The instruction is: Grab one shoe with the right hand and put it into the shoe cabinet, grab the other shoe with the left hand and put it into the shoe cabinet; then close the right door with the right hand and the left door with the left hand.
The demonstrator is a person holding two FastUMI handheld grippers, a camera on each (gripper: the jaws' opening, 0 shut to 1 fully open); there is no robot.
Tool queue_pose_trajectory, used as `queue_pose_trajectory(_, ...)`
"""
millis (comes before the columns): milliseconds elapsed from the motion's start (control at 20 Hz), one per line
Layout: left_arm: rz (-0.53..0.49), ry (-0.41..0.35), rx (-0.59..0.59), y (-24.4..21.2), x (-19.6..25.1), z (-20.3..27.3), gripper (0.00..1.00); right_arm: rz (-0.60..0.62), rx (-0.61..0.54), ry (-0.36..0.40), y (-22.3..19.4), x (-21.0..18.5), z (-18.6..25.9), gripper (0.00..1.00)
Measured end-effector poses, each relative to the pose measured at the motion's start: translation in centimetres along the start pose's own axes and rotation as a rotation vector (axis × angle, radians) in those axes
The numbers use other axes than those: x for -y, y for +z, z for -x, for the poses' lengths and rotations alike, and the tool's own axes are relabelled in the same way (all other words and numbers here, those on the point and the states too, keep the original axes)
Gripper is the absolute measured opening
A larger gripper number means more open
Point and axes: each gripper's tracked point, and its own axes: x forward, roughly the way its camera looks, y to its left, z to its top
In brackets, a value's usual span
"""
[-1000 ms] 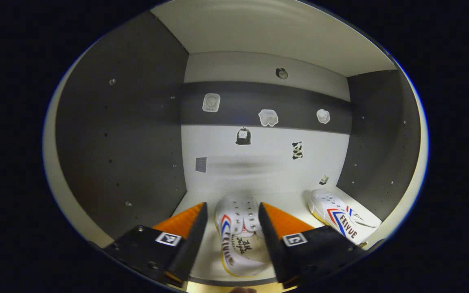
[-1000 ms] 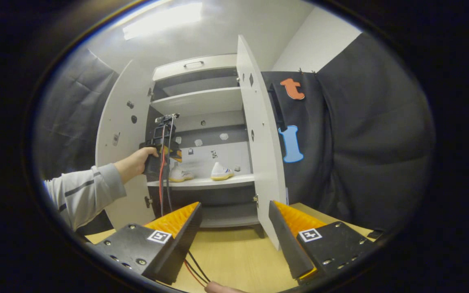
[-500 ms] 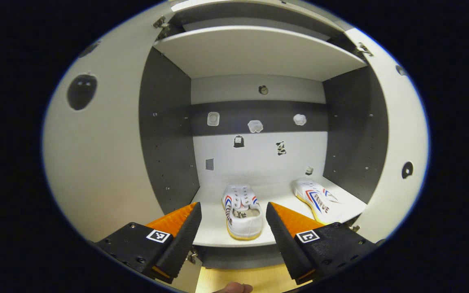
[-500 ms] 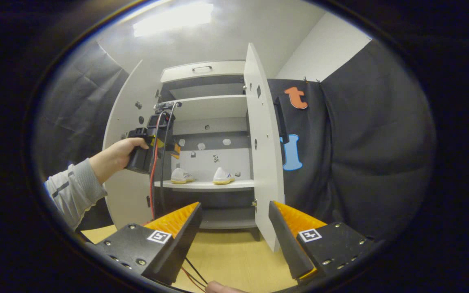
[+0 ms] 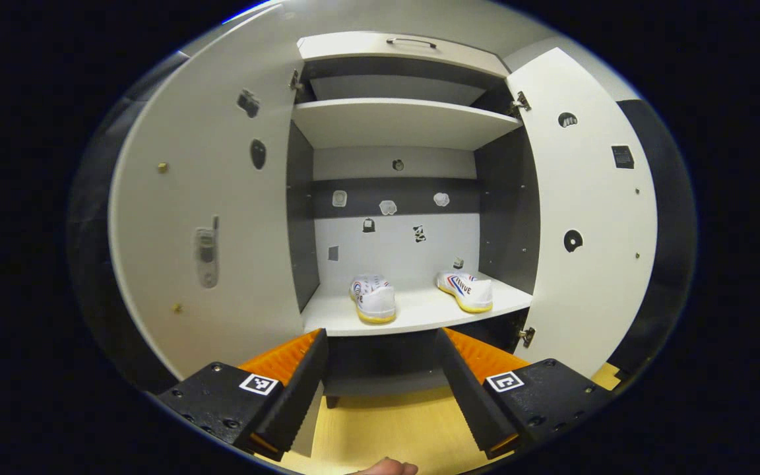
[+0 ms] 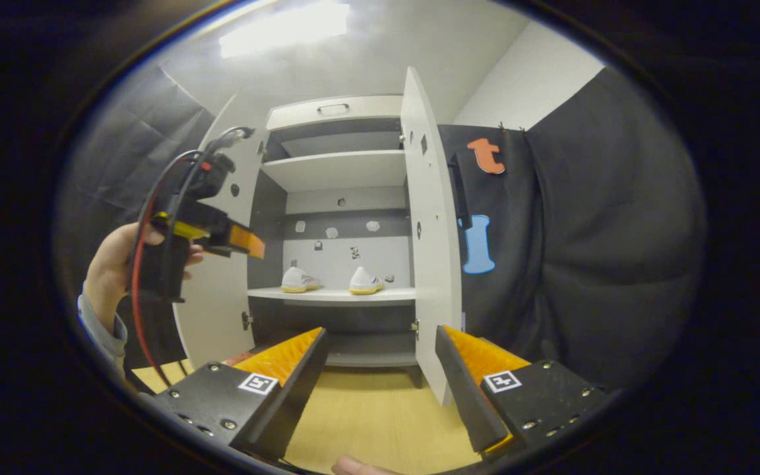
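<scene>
**Both shoes on shelf, both doors open, both grippers empty**

Surface: pale wood tabletop (image 5: 380, 429), under my fingers in both views. Room: black cloth wall (image 6: 584, 251) at 3 o'clock in the right gripper view, white wall and a ceiling light (image 6: 284, 26) at 12 o'clock.

Container: white shoe cabinet with dark grey inner walls (image 5: 400, 122) standing on the tabletop, dead centre in the left gripper view. Small stickers on its back panel. Upper shelf bare as far as I can see. On the middle white shelf (image 5: 413, 313) two white canvas sneakers with yellow soles and red-blue stripes: left shoe (image 5: 373, 299) heel toward me, right shoe (image 5: 466, 290) angled, near the right inner wall. They sit well apart and neither touches a gripper. In the right gripper view they show small at centre, (image 6: 299, 280) and (image 6: 365, 281).

Doors: white left door (image 5: 215, 224) swung wide open at 9 o'clock, stickers on its inner face. White right door (image 5: 584, 218) open at 3 o'clock; in the right gripper view I see it nearly edge-on (image 6: 429, 251), just above my right finger.

Tools: my left gripper (image 5: 380, 382) is released, jaws wide apart, nothing between them, short of the cabinet and above the tabletop. In the right gripper view it sits at 9 o'clock (image 6: 241, 241) in my hand (image 6: 109, 264), in front of the left door. My right gripper (image 6: 380, 382) is also spread wide, holding nothing, touching nothing, hovering over the tabletop in front of the cabinet.
</scene>
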Motion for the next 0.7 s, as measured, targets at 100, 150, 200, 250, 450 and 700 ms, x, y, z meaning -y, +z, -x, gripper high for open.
queue_pose_trajectory(100,0.011,-0.003,0.035,-0.4,-0.7,3.2,0.99,0.009,-0.008,-0.006,0.9,1.5,-0.3,0.98)
queue_pose_trajectory(150,0.023,0.003,0.038,-1.2,-1.2,4.6,0.98,0.018,-0.005,-0.018,1.8,2.5,-0.4,0.98)
queue_pose_trajectory(200,0.019,0.006,0.051,-1.6,-1.8,6.2,0.98,0.032,0.002,-0.030,2.7,3.6,-0.5,0.98)
queue_pose_trajectory(250,0.009,-0.010,0.059,-2.0,-1.8,7.5,0.99,0.045,0.010,-0.044,3.7,4.6,-0.4,0.97)
queue_pose_trajectory(450,0.001,0.004,0.127,-1.6,-2.9,12.1,0.98,0.088,0.016,-0.069,7.6,8.8,-0.6,0.98)
queue_pose_trajectory(700,0.035,-0.036,0.162,-1.8,-2.9,16.3,0.98,0.121,-0.023,-0.067,11.5,13.7,-2.6,0.98)
